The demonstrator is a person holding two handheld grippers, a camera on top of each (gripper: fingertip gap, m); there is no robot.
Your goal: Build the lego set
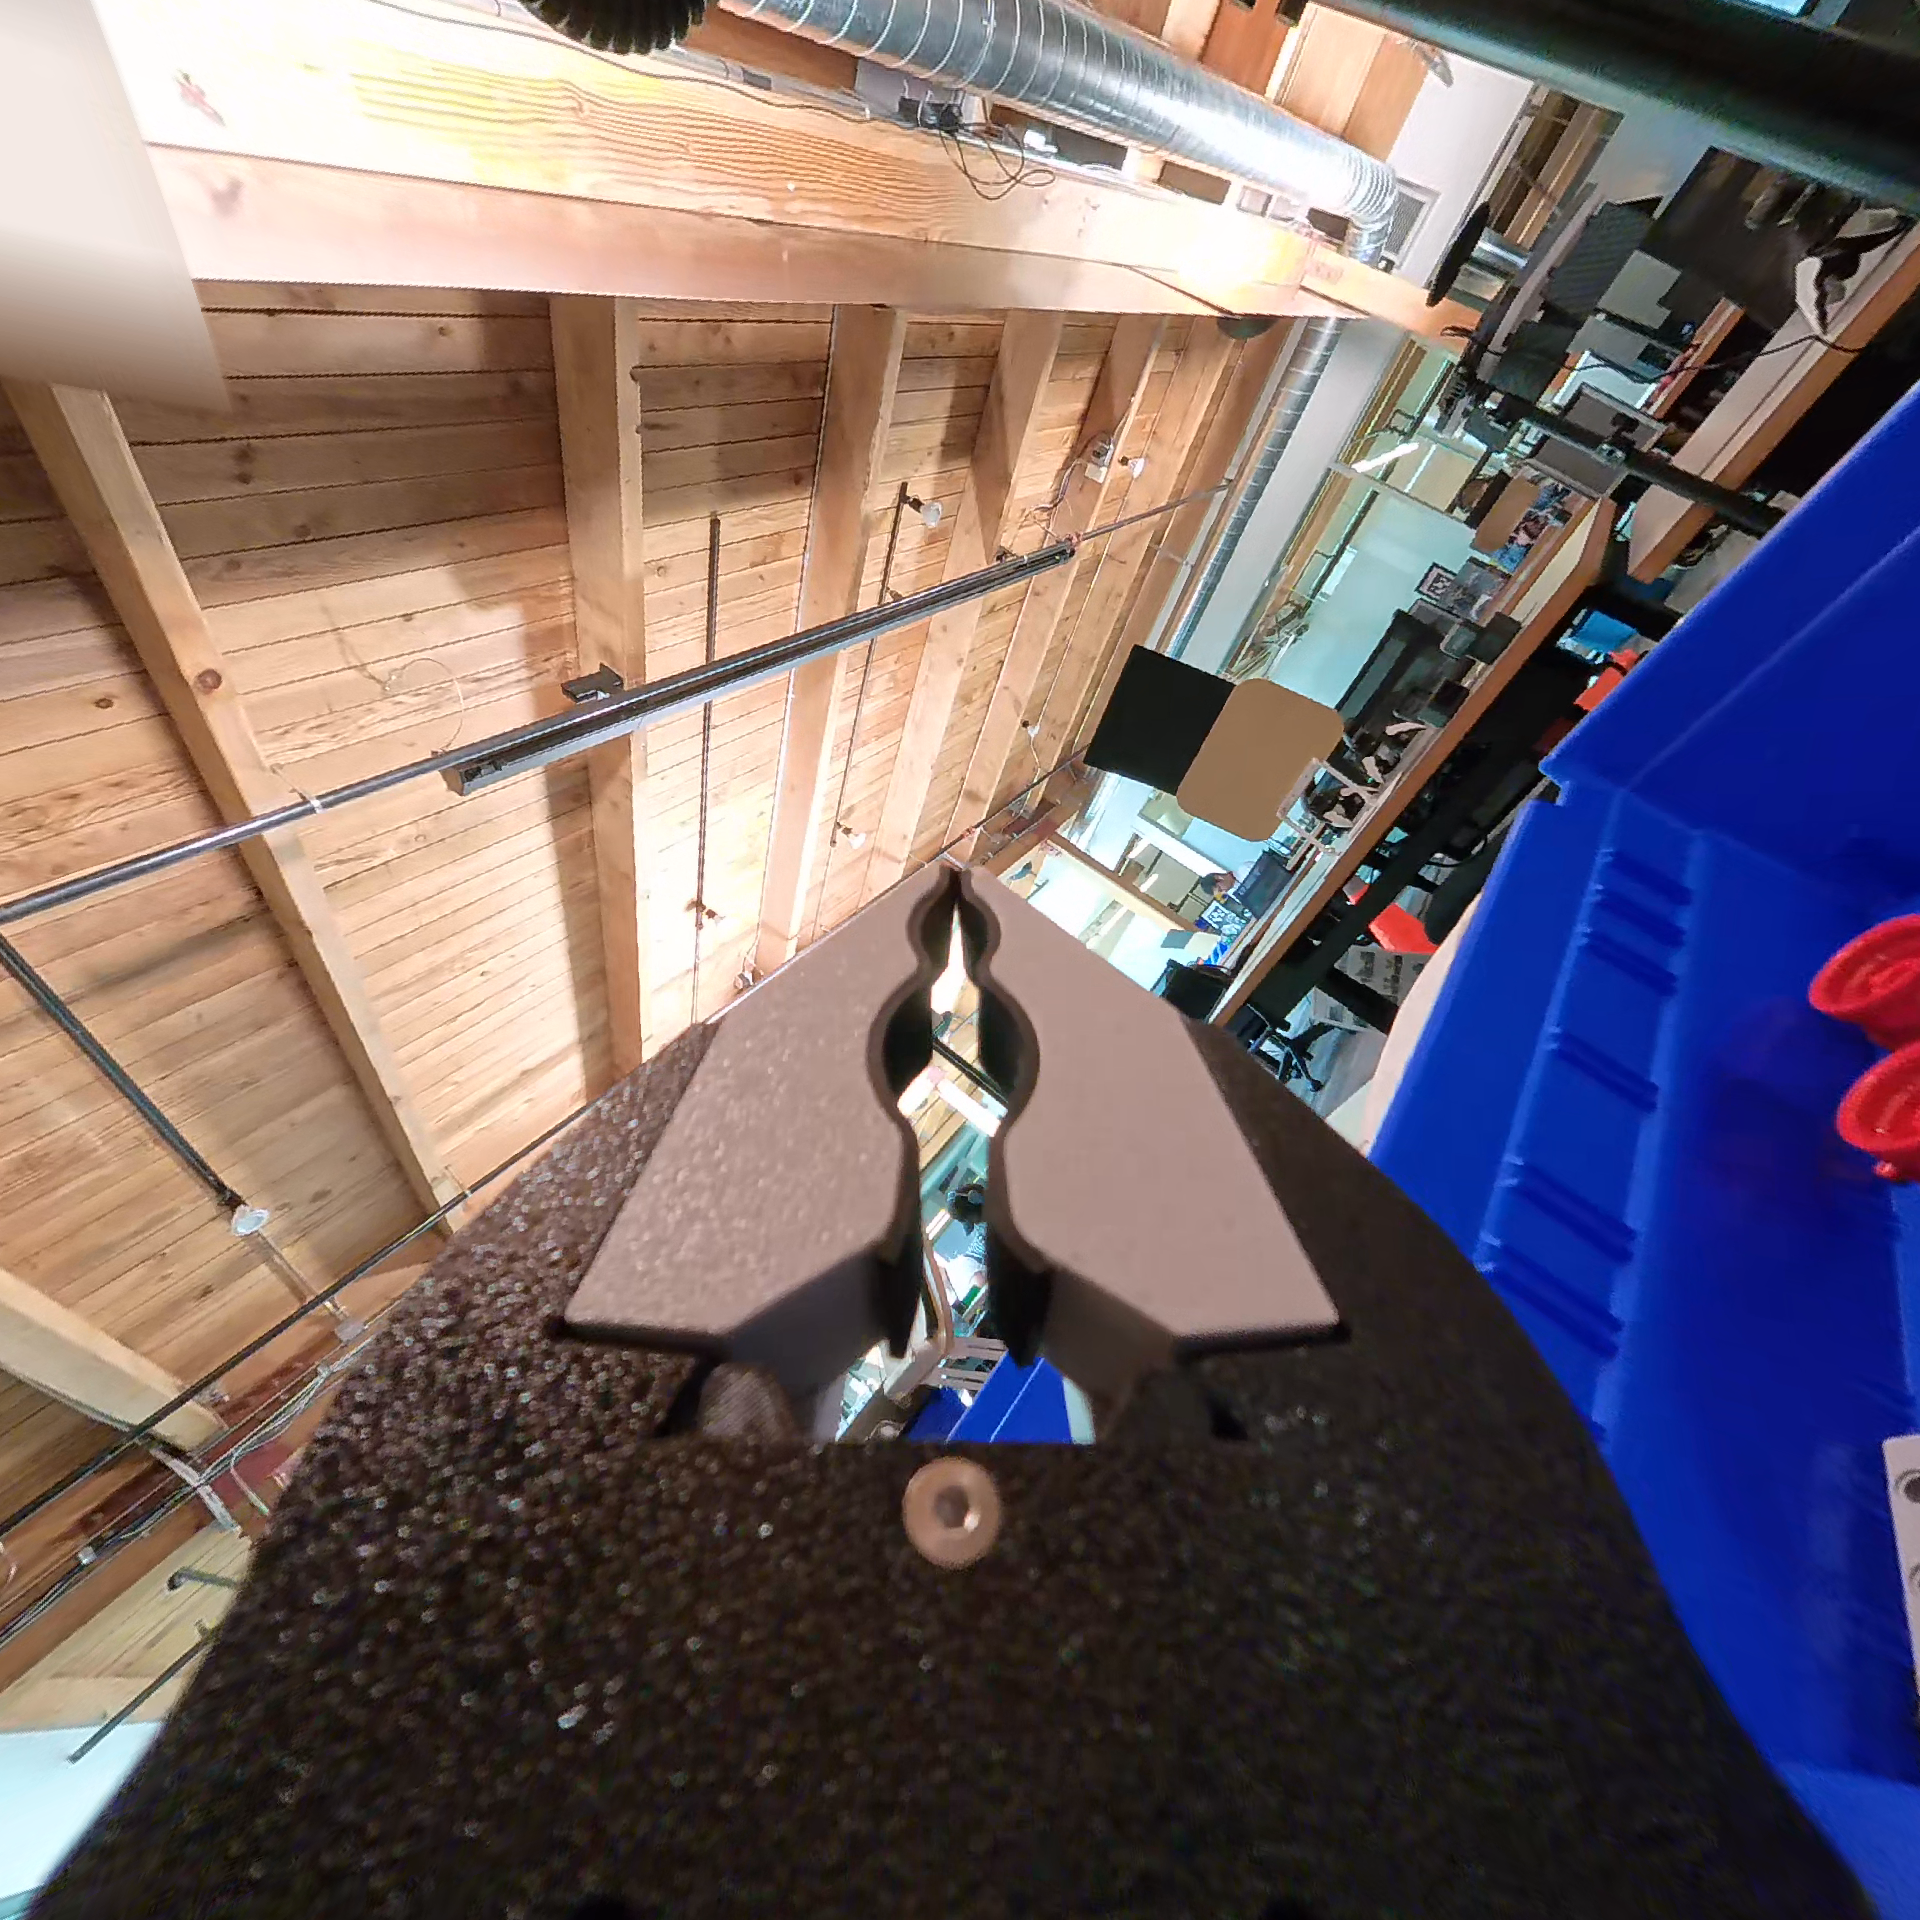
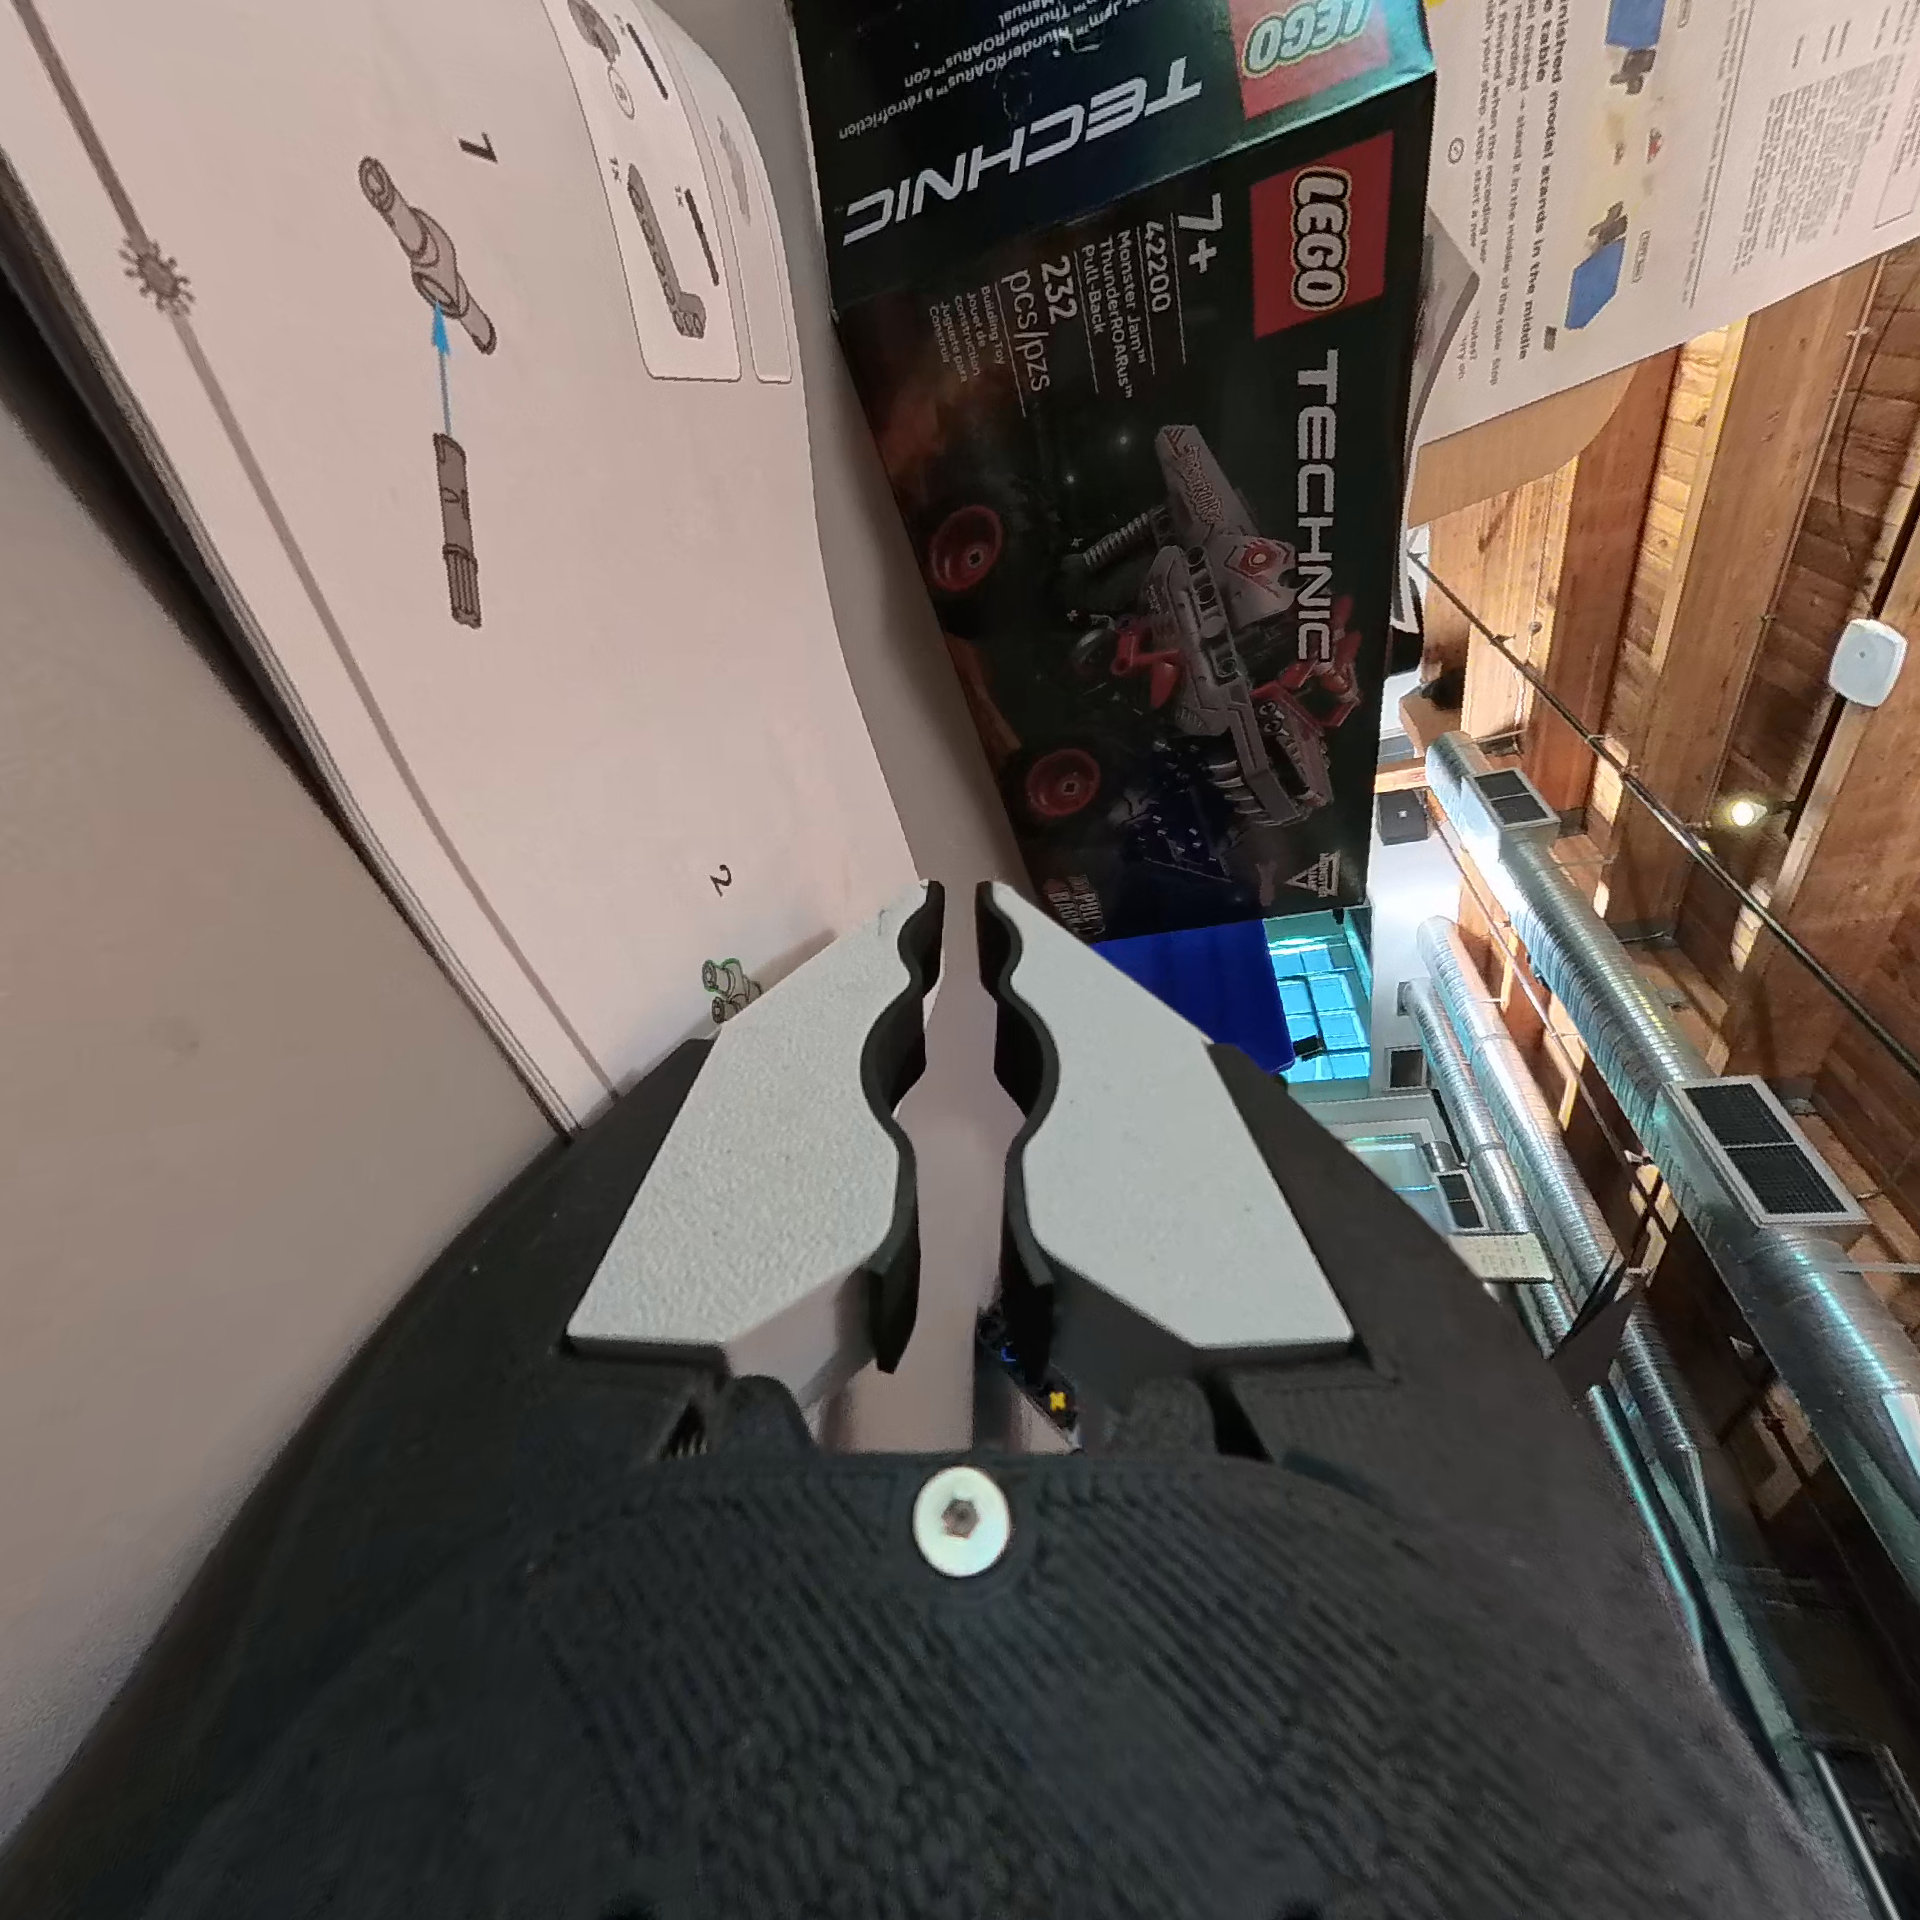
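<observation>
Fingers of both the left gripper (image 1: 961,894) and right gripper (image 2: 958,902) are nearly closed, holding nothing. Beside the right one lie the open booklet (image 2: 436,436) and set box (image 2: 1132,499), probably for reference; red parts (image 1: 1875,1029) sit in a blue bin (image 1: 1662,1039).

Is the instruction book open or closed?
Open. The white paper instruction booklet shows printed building steps, and its page curves up toward the dark cardboard set box.

Wooden plank ceiling (image 1: 416,623) with beams, silver ventilation duct (image 1: 1091,94), printed paper sheet (image 2: 1714,156) beside it
</observation>
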